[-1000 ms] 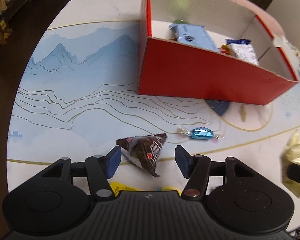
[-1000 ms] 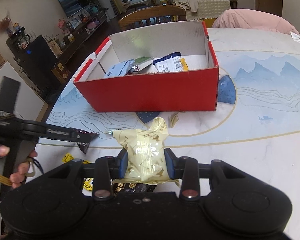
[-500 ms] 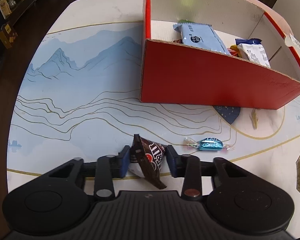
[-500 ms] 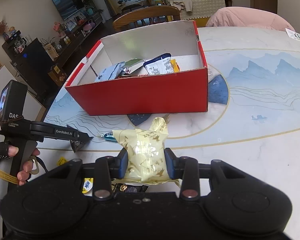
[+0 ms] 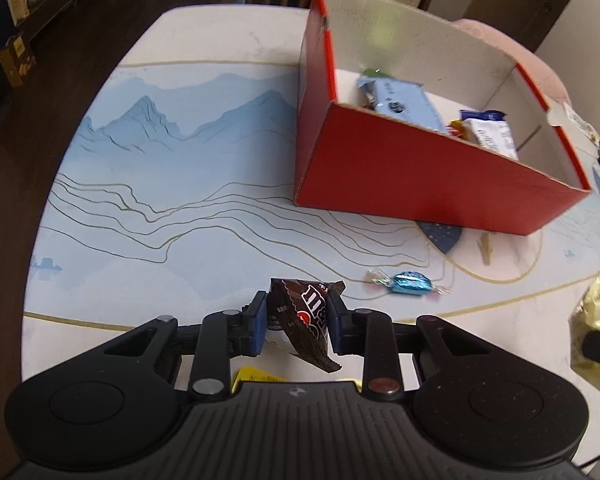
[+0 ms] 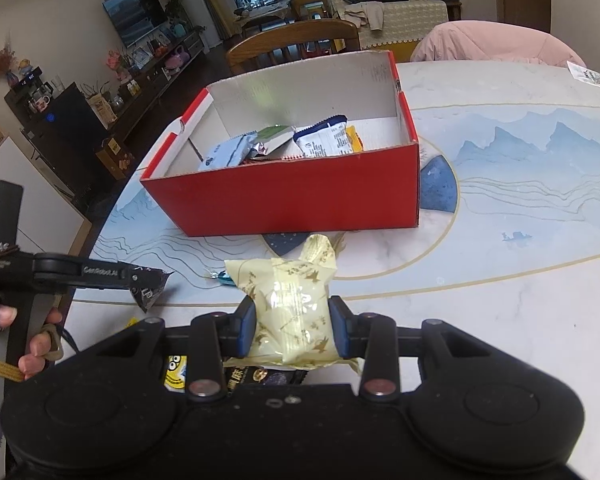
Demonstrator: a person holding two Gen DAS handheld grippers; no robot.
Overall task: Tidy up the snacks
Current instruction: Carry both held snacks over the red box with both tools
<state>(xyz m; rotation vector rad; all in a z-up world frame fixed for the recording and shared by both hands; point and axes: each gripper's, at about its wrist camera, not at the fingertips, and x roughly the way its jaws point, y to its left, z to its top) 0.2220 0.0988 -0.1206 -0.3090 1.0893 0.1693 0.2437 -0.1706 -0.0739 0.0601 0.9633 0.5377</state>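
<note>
My left gripper [image 5: 298, 326] is shut on a brown M&M's packet [image 5: 306, 322] and holds it just above the table, in front of the red box [image 5: 420, 172]. My right gripper [image 6: 294, 330] is shut on a pale yellow snack pouch [image 6: 290, 304], in front of the red box [image 6: 292, 196]. The box holds several packets, among them a light blue one [image 5: 404, 100] and a white one [image 6: 324, 142]. A blue wrapped candy [image 5: 410, 283] lies on the table to the right of the left gripper. In the right wrist view the left gripper [image 6: 146, 280] with its packet is at the left.
The round table [image 5: 172, 184] has a blue mountain print. Yellow and dark packets [image 6: 236, 374] lie under the right gripper. A wooden chair [image 6: 296, 42] and a pink cushion [image 6: 496, 46] stand behind the table. The table's left edge drops to a dark floor.
My left gripper closed on the M&M's packet and lifted it off the table. My right gripper kept its hold on the yellow pouch and moved a little closer to the box.
</note>
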